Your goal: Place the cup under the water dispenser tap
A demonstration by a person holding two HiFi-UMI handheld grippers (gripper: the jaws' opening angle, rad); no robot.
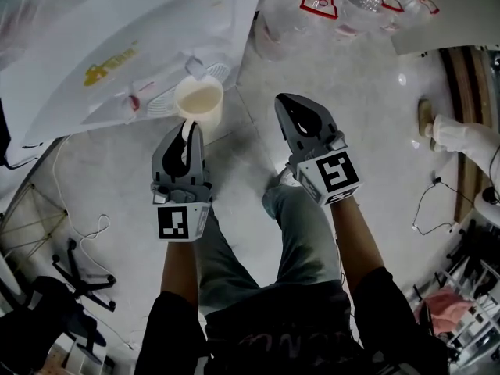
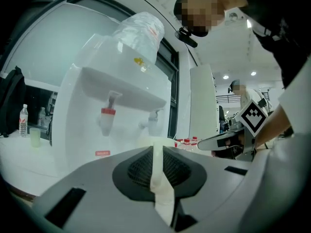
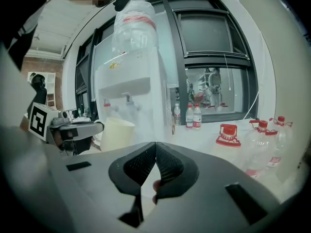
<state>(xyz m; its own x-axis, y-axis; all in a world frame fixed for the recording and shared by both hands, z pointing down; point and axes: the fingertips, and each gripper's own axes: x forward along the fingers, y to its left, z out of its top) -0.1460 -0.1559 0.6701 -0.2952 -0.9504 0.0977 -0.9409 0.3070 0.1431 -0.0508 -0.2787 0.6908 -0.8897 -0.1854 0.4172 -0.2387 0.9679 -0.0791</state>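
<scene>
- Left claw (image 1: 187, 130) pinching the wall of the pale cup (image 1: 199, 100), near the white water dispenser (image 2: 82, 130);
- Right claw (image 1: 287, 104) pressed together, holding nothing, alongside.

No wording is coming through legibly anywhere I'm looking. The water dispenser (image 1: 156, 22) is showing a yellow logo (image 1: 107, 69) on its top and a small red sticker (image 2: 102, 153) on its front, both too blurred to read.
</scene>
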